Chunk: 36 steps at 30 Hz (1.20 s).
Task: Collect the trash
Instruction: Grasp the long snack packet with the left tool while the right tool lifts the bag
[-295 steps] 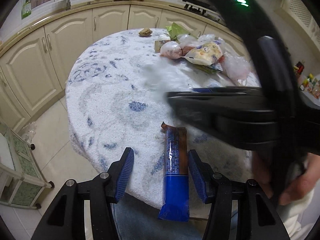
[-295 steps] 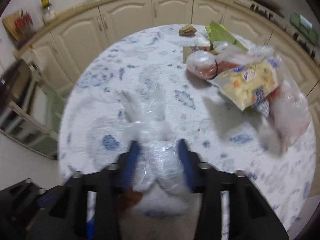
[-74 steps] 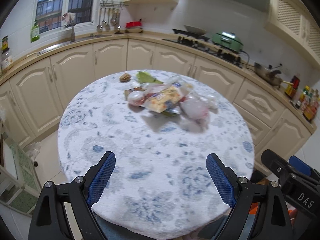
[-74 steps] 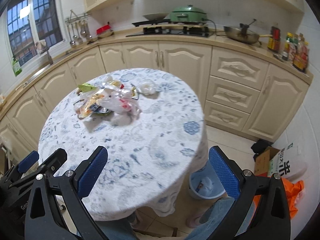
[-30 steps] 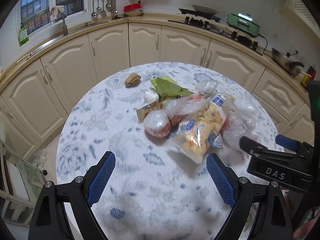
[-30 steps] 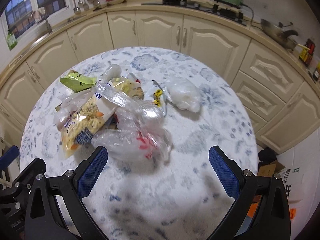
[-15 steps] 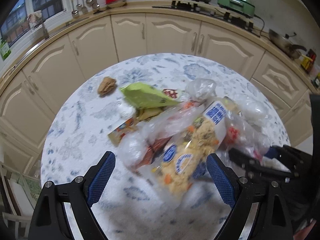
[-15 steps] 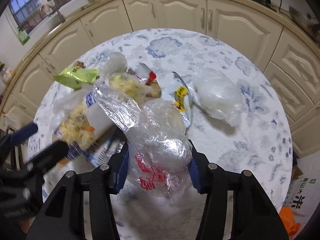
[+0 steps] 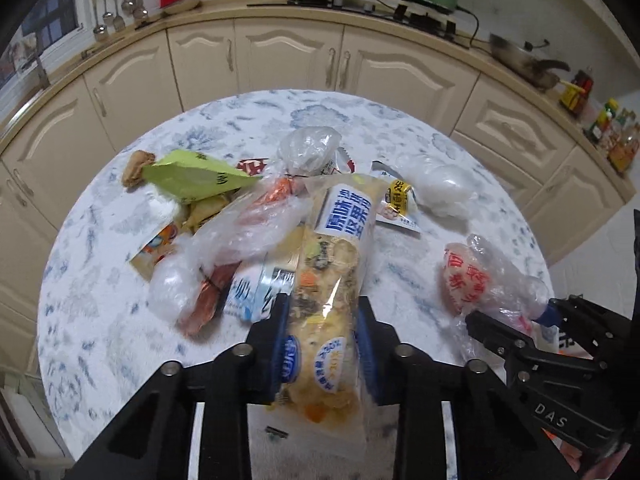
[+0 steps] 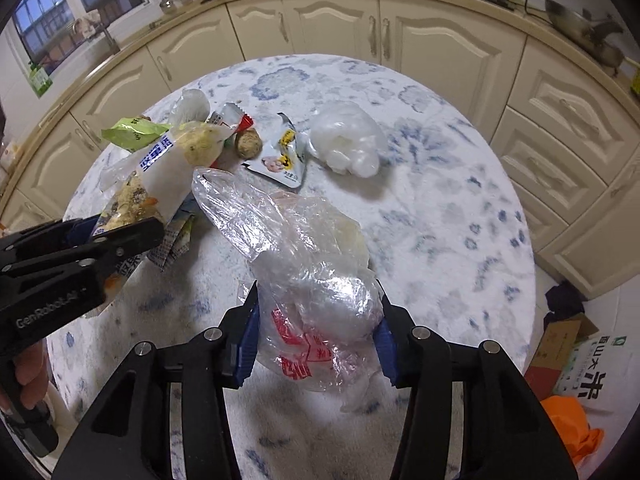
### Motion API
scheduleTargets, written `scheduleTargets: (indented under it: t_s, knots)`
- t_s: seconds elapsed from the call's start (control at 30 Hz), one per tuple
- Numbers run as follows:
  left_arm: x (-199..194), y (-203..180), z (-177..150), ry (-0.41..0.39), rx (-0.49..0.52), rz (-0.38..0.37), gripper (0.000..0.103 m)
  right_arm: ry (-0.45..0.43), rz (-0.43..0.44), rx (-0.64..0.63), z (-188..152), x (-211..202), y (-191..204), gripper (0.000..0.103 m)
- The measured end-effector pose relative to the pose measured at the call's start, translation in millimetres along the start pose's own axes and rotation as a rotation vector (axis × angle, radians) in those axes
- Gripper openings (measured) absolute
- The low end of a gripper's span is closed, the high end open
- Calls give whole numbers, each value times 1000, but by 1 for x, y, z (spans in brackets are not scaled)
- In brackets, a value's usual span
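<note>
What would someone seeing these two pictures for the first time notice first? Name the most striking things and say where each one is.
Each claw is shut on a piece of trash above the round table with its blue-patterned cloth. The left claw, whose jaws have just been closing, grips a long snack bag with a blue label. The right claw grips a crumpled clear plastic bag with red print. Behind them lies a heap of wrappers, among them a green packet.
</note>
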<state>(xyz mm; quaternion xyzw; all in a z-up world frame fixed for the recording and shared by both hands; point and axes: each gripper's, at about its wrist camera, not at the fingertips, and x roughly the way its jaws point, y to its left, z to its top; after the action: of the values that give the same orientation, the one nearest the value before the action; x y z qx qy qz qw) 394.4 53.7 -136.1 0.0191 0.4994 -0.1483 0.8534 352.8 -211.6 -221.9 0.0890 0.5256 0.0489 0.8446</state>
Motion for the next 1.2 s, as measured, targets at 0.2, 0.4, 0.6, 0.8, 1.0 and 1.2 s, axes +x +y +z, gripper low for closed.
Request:
scheduleTargets:
  t_s: [0.2, 0.4, 0.6, 0.8, 1.0, 1.2]
  knots:
    - [-31, 2, -36, -38, -27, -35, 26, -1, 20, 5, -23, -15, 3, 49]
    - [-43, 16, -82, 28, -89, -136, 26, 1, -5, -71, -51, -25, 18, 54]
    - [-45, 22, -110, 38, -131, -86, 31, -10, -33, -97, -65, -19, 24, 82]
    - [-39, 8, -113, 55, -148, 6, 61, -31, -52, -63, -62, -7, 23, 99]
    - [-25, -3, -107, 3, -150, 53, 60, -99, -67, -34, -60, -6, 22, 89]
    - [-25, -21, -108, -31, -74, 76, 25, -116, -14, -48, -66, -15, 22, 55]
